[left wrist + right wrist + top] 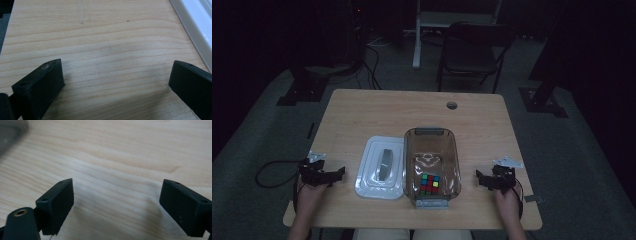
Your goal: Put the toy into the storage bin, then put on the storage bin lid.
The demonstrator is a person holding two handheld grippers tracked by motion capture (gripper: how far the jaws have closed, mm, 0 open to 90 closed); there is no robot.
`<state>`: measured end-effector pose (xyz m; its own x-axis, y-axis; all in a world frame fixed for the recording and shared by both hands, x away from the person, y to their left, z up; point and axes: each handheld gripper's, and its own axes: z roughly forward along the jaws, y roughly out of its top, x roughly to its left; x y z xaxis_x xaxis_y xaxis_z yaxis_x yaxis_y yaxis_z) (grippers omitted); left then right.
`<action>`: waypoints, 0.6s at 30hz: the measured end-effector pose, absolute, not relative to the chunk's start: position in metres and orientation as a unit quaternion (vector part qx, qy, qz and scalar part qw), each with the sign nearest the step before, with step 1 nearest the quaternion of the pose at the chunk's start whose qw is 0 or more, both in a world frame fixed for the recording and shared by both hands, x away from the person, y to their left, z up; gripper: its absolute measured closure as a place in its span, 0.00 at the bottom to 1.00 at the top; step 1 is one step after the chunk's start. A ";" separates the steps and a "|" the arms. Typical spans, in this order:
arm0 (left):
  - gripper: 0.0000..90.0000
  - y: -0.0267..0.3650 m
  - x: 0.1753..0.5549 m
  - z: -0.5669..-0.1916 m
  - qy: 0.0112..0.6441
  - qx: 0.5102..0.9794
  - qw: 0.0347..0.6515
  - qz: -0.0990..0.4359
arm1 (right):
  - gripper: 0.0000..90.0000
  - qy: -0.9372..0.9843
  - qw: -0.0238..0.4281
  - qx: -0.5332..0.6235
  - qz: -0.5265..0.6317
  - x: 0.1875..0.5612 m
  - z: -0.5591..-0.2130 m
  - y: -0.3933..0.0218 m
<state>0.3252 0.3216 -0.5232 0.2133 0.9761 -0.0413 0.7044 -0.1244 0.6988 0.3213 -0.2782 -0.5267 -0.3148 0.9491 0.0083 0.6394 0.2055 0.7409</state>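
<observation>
A clear brownish plastic bin (432, 137) stands on the wooden table (412, 110), and a colourful puzzle cube (429, 183) lies in its near end. The bin's white lid (380, 168) lies flat just left of it. My left gripper (334, 174) rests on the table left of the lid, open, with bare wood between its jaws (117, 72); the lid's white edge (197, 25) shows at the right of the left gripper view. My right gripper (479, 177) rests right of the bin, open over bare wood (117, 192). The bin's corner (10, 132) shows blurred at the upper left of the right gripper view.
A round cable hole (452, 105) sits near the table's far edge. Beyond the table stand a dark folding chair (472, 50) and a white desk leg (417, 40). A black cable (272, 172) loops off the table's left side.
</observation>
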 end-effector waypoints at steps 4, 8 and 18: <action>0.01 0.318 0.325 -0.524 0.583 0.722 0.291 0.230 | 0.13 0.750 0.225 0.533 0.322 0.323 -0.528 -0.276; 0.01 0.316 0.326 -0.524 0.581 0.726 0.285 0.234 | 0.13 0.749 0.225 0.533 0.322 0.323 -0.528 -0.276; 0.01 0.312 0.322 -0.522 0.566 0.744 0.279 0.220 | 0.13 0.749 0.225 0.533 0.322 0.323 -0.528 -0.276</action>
<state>0.3222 0.3125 -0.5216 0.2628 0.9648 0.0123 0.7196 -0.2045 0.6636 0.3232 -0.2762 -0.5276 -0.3302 0.9439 0.0064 0.6548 0.2241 0.7218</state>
